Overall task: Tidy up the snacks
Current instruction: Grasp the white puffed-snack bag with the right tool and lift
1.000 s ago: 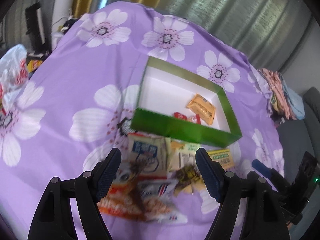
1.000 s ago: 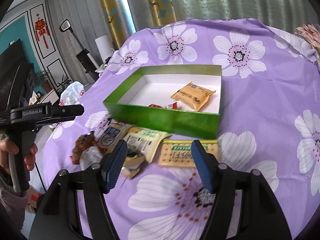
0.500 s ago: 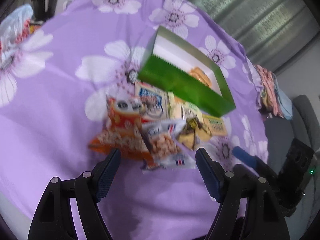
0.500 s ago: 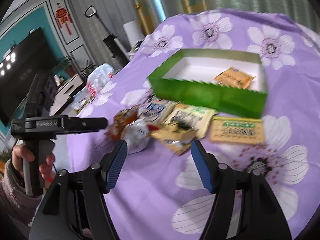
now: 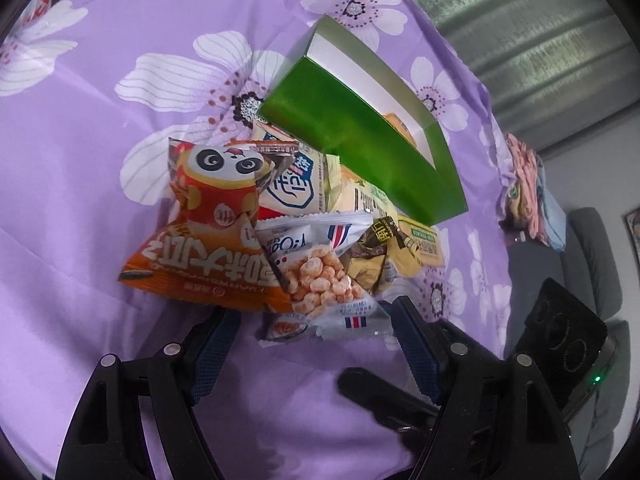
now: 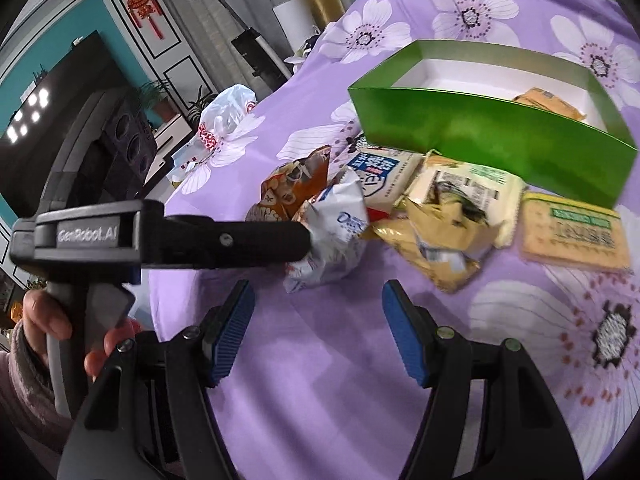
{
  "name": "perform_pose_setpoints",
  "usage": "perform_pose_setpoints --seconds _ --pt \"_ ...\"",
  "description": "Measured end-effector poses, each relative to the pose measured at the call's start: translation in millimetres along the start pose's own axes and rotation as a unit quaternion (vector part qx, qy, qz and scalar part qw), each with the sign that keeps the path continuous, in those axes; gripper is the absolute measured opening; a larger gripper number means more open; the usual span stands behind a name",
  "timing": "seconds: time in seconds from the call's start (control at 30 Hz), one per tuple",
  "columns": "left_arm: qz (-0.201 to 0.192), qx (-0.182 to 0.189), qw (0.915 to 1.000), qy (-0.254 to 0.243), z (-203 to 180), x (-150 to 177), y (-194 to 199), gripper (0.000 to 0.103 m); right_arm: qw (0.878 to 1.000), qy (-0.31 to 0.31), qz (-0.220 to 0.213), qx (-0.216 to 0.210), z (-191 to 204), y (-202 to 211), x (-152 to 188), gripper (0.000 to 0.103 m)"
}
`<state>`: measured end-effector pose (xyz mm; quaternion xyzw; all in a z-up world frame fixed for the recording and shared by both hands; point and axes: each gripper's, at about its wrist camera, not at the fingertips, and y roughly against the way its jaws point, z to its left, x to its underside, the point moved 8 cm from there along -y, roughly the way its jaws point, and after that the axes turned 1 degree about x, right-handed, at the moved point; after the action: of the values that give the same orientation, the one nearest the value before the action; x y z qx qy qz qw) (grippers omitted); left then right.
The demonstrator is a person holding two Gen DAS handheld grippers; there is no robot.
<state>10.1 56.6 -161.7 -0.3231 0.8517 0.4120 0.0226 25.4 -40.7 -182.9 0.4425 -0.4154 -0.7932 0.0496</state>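
Observation:
A green box with a white inside stands on the purple flowered cloth and holds an orange packet. A pile of snack bags lies in front of it. Among them are an orange panda bag, a white bag of coated nuts, a crumpled yellow bag and a flat cracker packet. My left gripper is open, and the near end of the white bag lies between its fingertips, untouched by the pads. My right gripper is open over bare cloth just short of the pile.
A white plastic bag lies at the cloth's far left edge. Folded clothes sit beyond the box, with a grey seat past them. A hand holds the left gripper's handle. A dark screen and a speaker stand at the left.
Both grippers have come down and closer to the pile. The left one now reaches the white bag. The right one has swung left, from the cracker packet towards the white bag. Their jaws have kept the same width.

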Motion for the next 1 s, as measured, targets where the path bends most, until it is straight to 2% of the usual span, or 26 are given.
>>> perform_pose_setpoints --seconds 0.27,0.3,0.33,0.43,0.53,0.7,1.0 --pt "0.001 0.000 1.0000 0.003 4.3 -6.6 -12.5 0.077 1.000 -0.021 0.006 -0.008 -3.2 -25.9 -9.5 0.066" --pt "0.001 0.001 1.0000 0.002 4.0 -7.1 -13.0 0.077 1.000 -0.023 0.008 -0.008 -3.4 -27.8 -9.4 0.061" --pt "0.001 0.001 1.0000 0.000 3.8 -7.0 -13.6 0.075 1.000 -0.022 0.011 -0.009 -3.5 -29.7 -9.0 0.053" --pt "0.005 0.008 0.9999 -0.004 1.9 -4.9 -14.9 0.059 1.000 -0.022 0.015 -0.011 -3.4 -31.5 -7.8 0.049" --pt "0.005 -0.004 0.9998 -0.019 -3.3 -2.2 -17.8 0.054 1.000 -0.022 0.014 -0.011 -3.1 -32.3 -6.9 0.047" --pt "0.005 0.000 0.9995 -0.030 -9.2 3.2 -12.5 0.049 1.000 -0.019 0.008 -0.009 -1.8 -22.9 -3.4 0.044" --pt "-0.001 0.015 0.9973 -0.072 -48.3 24.7 4.9 0.049 1.000 -0.012 -0.022 0.003 5.3 21.7 7.0 0.044"
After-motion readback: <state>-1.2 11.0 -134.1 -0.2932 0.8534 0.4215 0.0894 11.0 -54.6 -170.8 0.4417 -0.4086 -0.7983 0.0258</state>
